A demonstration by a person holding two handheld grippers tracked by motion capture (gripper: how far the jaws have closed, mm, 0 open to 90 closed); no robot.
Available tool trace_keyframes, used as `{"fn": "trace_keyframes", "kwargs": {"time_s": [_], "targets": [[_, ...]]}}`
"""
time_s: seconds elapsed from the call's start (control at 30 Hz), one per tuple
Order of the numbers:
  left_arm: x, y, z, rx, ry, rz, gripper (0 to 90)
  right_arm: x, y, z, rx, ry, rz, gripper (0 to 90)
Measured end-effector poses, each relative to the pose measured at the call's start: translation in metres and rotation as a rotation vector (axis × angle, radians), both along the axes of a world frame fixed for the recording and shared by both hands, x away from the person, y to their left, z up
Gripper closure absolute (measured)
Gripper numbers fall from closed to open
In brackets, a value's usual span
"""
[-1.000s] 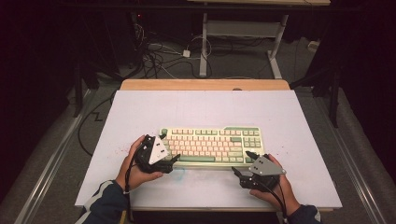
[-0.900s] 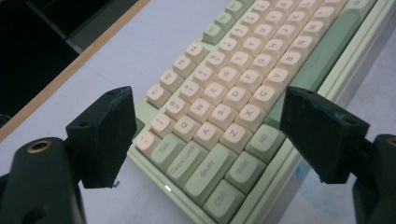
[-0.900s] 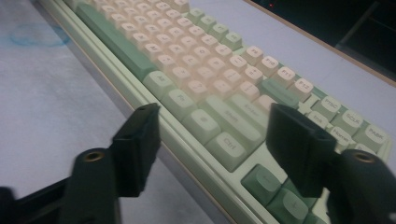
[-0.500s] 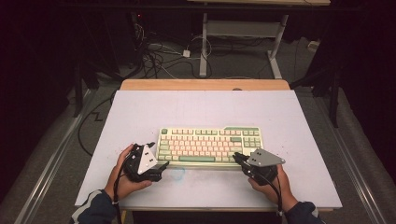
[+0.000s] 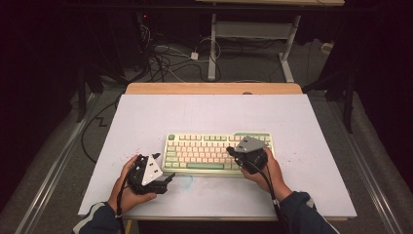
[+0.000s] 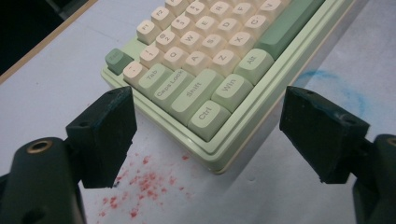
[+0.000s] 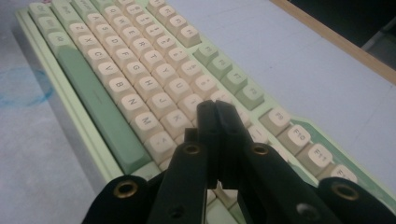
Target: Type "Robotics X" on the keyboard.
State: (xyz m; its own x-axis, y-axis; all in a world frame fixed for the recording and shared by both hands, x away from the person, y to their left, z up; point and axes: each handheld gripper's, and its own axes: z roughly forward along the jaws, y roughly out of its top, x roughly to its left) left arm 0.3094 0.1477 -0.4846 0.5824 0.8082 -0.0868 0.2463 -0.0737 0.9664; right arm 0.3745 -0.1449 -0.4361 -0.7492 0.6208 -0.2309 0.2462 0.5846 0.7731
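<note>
A pale green keyboard [image 5: 204, 151] with cream keys lies across the middle of the white table mat [image 5: 209, 114]. My left gripper [image 5: 168, 179] is held low at the keyboard's front left corner. In the left gripper view its jaws [image 6: 212, 126] stand wide open on either side of that corner [image 6: 201, 60] without touching it. My right gripper [image 5: 229, 150] hovers over the right part of the keys. Its jaws [image 7: 215, 109] have just been closing and are now shut above the letter keys [image 7: 140, 84], with nothing between them.
Red specks [image 6: 140, 186] mark the mat by the keyboard's left corner. A blue scribble [image 5: 185, 181] lies in front of the keyboard. A bare wooden strip [image 5: 214, 88] edges the table at the back. Cables [image 5: 165, 53] and a white desk frame [image 5: 253, 34] are on the floor beyond.
My right gripper has moved from in front of the keyboard's right end up over its keys, and its jaws have shut. My left gripper has slid back and left to the front left corner.
</note>
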Motion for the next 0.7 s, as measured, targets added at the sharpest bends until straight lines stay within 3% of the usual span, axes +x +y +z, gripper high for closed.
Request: {"fn": "trace_keyframes", "kwargs": {"time_s": [0.33,0.7], "targets": [[0.0,-0.002,-0.002,0.01,0.002,-0.006,18.0,0.02,0.016,-0.009,-0.034,0.049,-0.009,90.0],[0.0,-0.004,-0.006,0.032,0.019,-0.014,18.0,0.025,0.023,-0.015,-0.077,0.043,-0.029,90.0]]}}
